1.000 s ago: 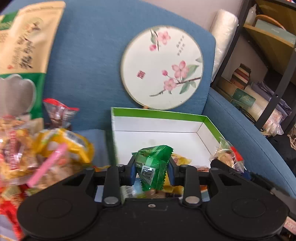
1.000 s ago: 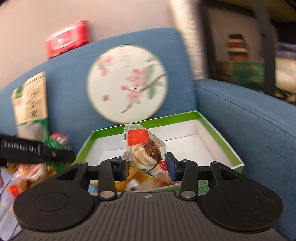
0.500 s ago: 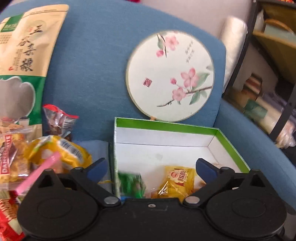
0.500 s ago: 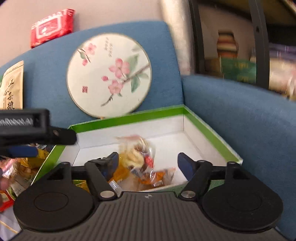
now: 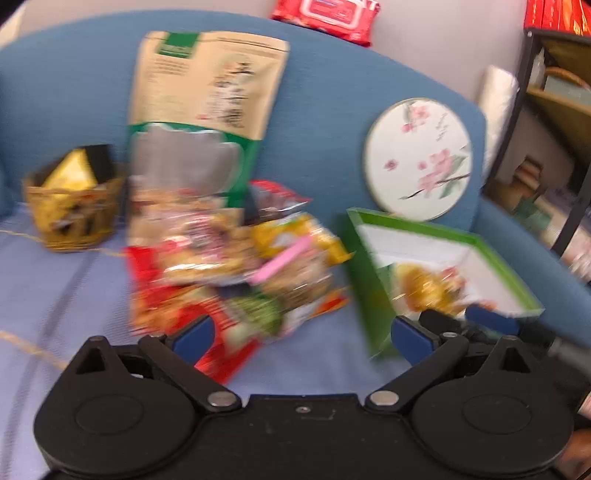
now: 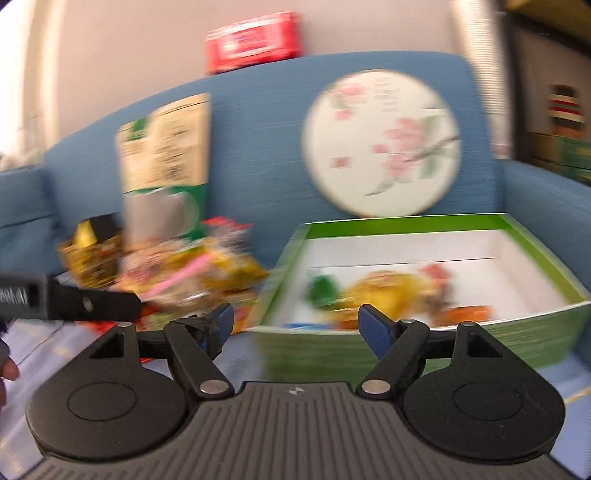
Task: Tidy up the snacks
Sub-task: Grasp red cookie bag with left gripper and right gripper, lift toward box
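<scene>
A green-rimmed white box [image 5: 491, 254] [image 6: 517, 236] sits on the blue sofa and holds several wrapped snacks [image 5: 428, 284] [image 6: 384, 291], among them a green one [image 6: 321, 290]. To its left lies a pile of loose snack packets [image 5: 229, 266] [image 6: 184, 266]. My left gripper [image 5: 301, 338] stands open and empty, between the pile and the box. My right gripper [image 6: 297, 325] is open and empty too, at the box's front left corner. Both views are blurred by motion.
A tall beige and green pouch [image 5: 207, 110] leans on the sofa back. A round flowered fan [image 5: 419, 158] stands behind the box. A woven basket [image 5: 72, 210] sits at the left. A red wipes pack [image 5: 325, 16] lies on the backrest; dark shelving [image 5: 554, 110] stands right.
Both grippers let go of their packets, the green one and the red-topped one, into the box. Both then swung left, bringing the snack pile and the basket into view.
</scene>
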Tool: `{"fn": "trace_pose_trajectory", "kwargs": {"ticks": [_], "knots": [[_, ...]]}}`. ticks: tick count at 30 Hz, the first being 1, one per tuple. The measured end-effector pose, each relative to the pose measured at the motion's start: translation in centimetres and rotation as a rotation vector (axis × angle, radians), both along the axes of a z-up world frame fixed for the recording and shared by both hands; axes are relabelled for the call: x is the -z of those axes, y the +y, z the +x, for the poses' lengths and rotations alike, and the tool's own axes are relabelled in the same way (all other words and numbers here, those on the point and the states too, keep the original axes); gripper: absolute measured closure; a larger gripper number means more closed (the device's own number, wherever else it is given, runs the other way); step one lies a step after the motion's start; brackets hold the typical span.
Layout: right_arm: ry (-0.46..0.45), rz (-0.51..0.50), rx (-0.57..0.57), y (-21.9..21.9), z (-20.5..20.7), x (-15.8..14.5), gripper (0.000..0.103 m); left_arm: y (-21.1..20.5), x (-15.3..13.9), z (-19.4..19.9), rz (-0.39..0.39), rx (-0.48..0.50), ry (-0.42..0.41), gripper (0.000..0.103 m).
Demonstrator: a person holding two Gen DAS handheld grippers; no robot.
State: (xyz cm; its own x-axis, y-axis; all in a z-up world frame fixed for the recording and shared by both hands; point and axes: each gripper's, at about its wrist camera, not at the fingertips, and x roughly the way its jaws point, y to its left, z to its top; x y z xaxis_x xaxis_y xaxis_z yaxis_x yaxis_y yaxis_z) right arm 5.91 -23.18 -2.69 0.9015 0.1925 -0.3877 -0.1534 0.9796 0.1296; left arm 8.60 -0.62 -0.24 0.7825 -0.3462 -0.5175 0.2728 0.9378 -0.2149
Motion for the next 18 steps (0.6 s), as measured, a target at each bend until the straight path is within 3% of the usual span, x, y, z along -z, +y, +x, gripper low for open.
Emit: {"fn": "trace_pose_trajectory", "kwargs": {"ticks": [5, 10, 14, 15, 16, 18], "knots": [[0.034, -0.074, -0.111, 3.0, 0.1, 1.3, 0.000, 3.4, 0.8, 0.3, 0.045, -0.083, 0.001, 0.000], [0.056, -0.076, -0.134, 3.3, 0.3, 2.0, 0.000, 5.4, 0.9, 4.4, -0.046, -0.151, 0.048, 0.000], [0.064, -0.072, -0.136, 3.4, 0.5, 2.2, 0.000, 6.1, 1.9, 8.1, -0.099, -0.144, 0.114, 0.000], [0.066, -0.069, -0.138, 3.4, 0.5, 2.2, 0.000, 6.0, 2.5, 8.7, -0.097, -0.141, 0.149, 0.039], [0.069, -0.066, -0.142, 3.4, 0.5, 2.2, 0.000, 6.0, 3.1, 8.9, -0.109, -0.122, 0.189, 0.051], [0.082, -0.052, -0.159, 3.5, 0.3, 2.3, 0.000, 6.1, 3.5, 7.5, -0.156, -0.124, 0.191, 0.050]]}}
